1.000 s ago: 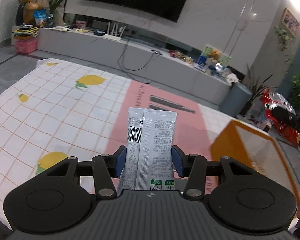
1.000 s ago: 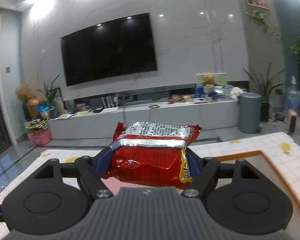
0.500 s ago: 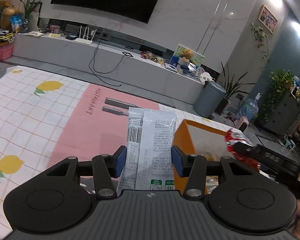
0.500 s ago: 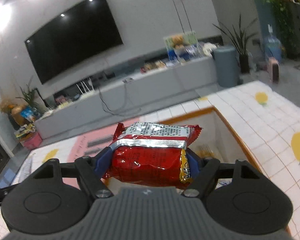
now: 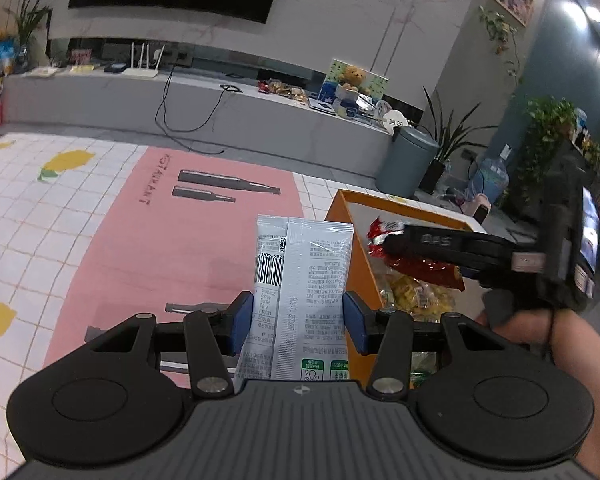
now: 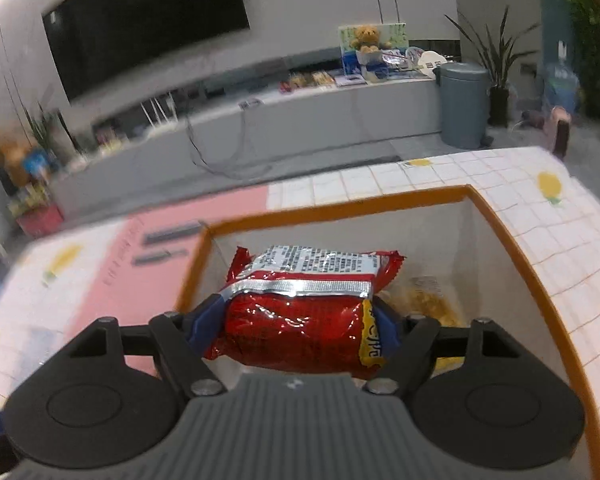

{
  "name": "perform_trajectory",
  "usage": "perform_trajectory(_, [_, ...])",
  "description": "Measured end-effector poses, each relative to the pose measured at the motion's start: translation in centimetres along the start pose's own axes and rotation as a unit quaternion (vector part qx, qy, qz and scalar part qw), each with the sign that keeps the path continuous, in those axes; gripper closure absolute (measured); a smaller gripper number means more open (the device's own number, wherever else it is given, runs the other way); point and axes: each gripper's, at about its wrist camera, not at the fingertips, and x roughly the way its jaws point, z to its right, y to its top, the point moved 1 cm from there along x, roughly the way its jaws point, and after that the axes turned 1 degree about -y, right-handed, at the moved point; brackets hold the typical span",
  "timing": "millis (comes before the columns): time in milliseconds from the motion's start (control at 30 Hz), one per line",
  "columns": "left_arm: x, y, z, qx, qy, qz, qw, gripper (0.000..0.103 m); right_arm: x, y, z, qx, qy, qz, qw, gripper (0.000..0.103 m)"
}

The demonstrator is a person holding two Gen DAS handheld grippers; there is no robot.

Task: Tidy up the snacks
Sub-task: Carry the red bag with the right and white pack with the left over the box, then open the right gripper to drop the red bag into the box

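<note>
My left gripper (image 5: 298, 318) is shut on a white snack sachet (image 5: 304, 276) that stands upright between its blue pads, over the pink mat just left of the orange-rimmed box (image 5: 350, 236). My right gripper (image 6: 300, 320) is shut on a red foil snack bag (image 6: 300, 312) and holds it above the open box (image 6: 512, 248). In the left wrist view the right gripper (image 5: 404, 242) reaches in from the right over the box with the red bag (image 5: 424, 268) in it. Yellow snack packets (image 5: 416, 294) lie on the box's floor (image 6: 428, 300).
The box stands on a lemon-print checked cloth (image 5: 28, 208) with a pink placemat (image 5: 172, 236). A person's hand (image 5: 556, 340) holds the right gripper. Beyond the table are a long grey TV bench (image 5: 220, 112), a grey bin (image 5: 408, 160) and plants (image 5: 548, 128).
Both grippers have swung toward the box. The right one dropped with the red bag until it hangs over the box's opening. The left one, still holding the sachet, came up beside the box's left wall.
</note>
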Motion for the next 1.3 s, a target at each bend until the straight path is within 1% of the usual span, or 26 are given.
perform_trajectory(33, [-0.1,0.0,0.2,0.006,0.003,0.001,1.0,0.048,0.2,-0.1,-0.2,-0.003,0.004,-0.005,1.0,0.029])
perform_trajectory(67, [-0.1,-0.1,0.4,0.01,0.005,0.002,0.9999,0.048,0.1,-0.1,-0.2,0.0,0.014,-0.006,1.0,0.022])
perform_trajectory(100, [-0.2,0.0,0.6,0.014,0.008,0.004,0.9999,0.048,-0.1,0.0,-0.3,0.003,0.02,-0.004,1.0,0.006])
perform_trajectory(133, [-0.3,-0.1,0.9,0.015,0.009,0.005,0.9998,0.048,-0.7,0.0,-0.2,0.009,0.023,0.007,1.0,0.003])
perform_trajectory(267, [-0.8,0.0,1.9,0.015,-0.002,0.008,0.9999,0.048,-3.8,0.4,0.9,0.039,0.026,0.046,0.998,0.004])
perform_trajectory(333, [-1.0,0.2,2.8,0.016,-0.012,0.012,0.9997,0.048,-6.2,0.2,2.3,0.071,0.033,0.07,0.994,0.003])
perform_trajectory(400, [-1.0,0.3,3.8,0.018,-0.021,0.015,0.9995,0.048,-8.8,-0.1,4.0,0.116,0.045,0.098,0.987,0.003])
perform_trajectory(500, [-0.5,0.5,5.6,0.016,-0.039,0.016,0.999,0.048,-12.0,-0.3,6.6,0.181,0.062,0.138,0.972,0.003])
perform_trajectory(567, [-0.1,0.5,6.9,0.02,-0.048,0.018,0.9985,0.048,-13.7,-0.9,7.7,0.201,0.072,0.154,0.965,0.003])
perform_trajectory(633, [0.6,0.4,8.4,0.024,-0.056,0.013,0.998,0.048,-15.0,-1.4,8.7,0.213,0.067,0.163,0.961,0.003])
perform_trajectory(700, [1.5,0.1,9.8,0.031,-0.066,0.0,0.9974,0.048,-15.7,-1.6,9.2,0.225,0.055,0.169,0.958,0.003])
perform_trajectory(733, [1.9,0.1,10.4,0.033,-0.067,0.0,0.9972,0.048,-16.1,-1.8,9.6,0.232,0.05,0.17,0.957,0.003])
perform_trajectory(800, [2.3,-0.2,11.6,0.045,-0.068,0.004,0.9967,0.048,-16.7,-2.1,10.4,0.242,0.049,0.171,0.954,0.003])
perform_trajectory(867, [3.0,-0.3,12.7,0.059,-0.069,0.001,0.9959,0.048,-17.3,-2.3,10.9,0.251,0.055,0.175,0.951,0.003])
perform_trajectory(933, [3.9,-0.5,13.6,0.07,-0.068,-0.014,0.9952,0.048,-17.6,-2.3,11.2,0.25,0.056,0.172,0.951,0.003])
perform_trajectory(1067, [5.7,-0.8,14.6,0.097,-0.06,-0.048,0.9923,0.048,-17.8,-2.1,11.6,0.232,0.046,0.17,0.957,0.003])
perform_trajectory(1200, [7.0,-1.2,15.4,0.13,-0.061,-0.084,0.9861,0.048,-17.5,-2.5,12.6,0.25,0.05,0.165,0.953,0.003])
perform_trajectory(1300, [7.9,-1.4,15.4,0.127,-0.066,-0.11,0.9836,0.048,-17.5,-2.6,12.8,0.259,0.05,0.163,0.951,0.003])
